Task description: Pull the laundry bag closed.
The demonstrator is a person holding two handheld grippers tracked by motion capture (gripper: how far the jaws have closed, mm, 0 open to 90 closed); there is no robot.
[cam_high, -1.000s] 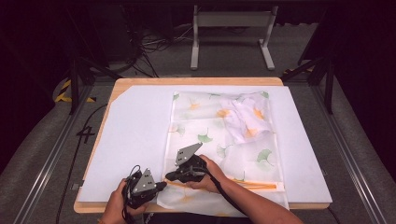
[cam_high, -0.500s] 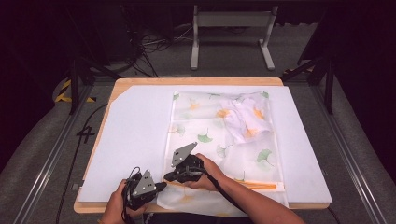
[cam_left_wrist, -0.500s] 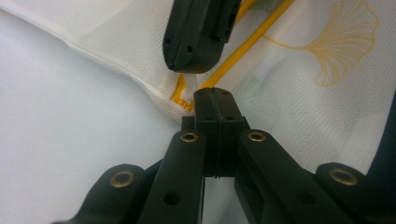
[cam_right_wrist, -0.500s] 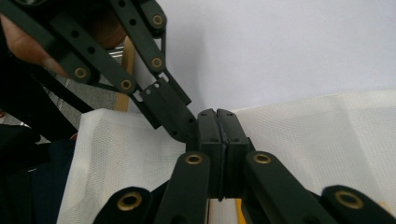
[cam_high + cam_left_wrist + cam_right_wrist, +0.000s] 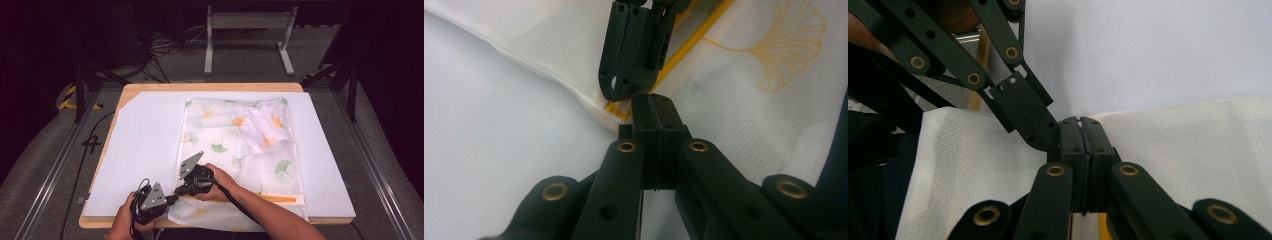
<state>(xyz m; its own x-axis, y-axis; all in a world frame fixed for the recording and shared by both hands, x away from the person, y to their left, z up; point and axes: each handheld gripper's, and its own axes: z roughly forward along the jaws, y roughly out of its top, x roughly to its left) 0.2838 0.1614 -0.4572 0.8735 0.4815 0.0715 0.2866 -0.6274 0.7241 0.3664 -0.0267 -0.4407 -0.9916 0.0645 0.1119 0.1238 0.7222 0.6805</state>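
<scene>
At the near edge of the worktop (image 5: pixel 150 125), the two tools meet almost tip to tip over the left end of the mesh bag's (image 5: pixel 235 145) orange zipper (image 5: pixel 684 40). The bag lies flat on the white sheet, its length running away from the person, the zipper line crossing its near end from left to right. The left hand-held gripper (image 5: pixel 655 107) has its jaws pressed together at the bag's corner, seemingly pinching the mesh just beside the zipper end. The right hand-held gripper (image 5: pixel 1081 131) is likewise closed, apparently on the zipper end itself, though the pull is hidden. Any opening stroke would probably run rightward along the zipper, with the left anchoring the corner.
</scene>
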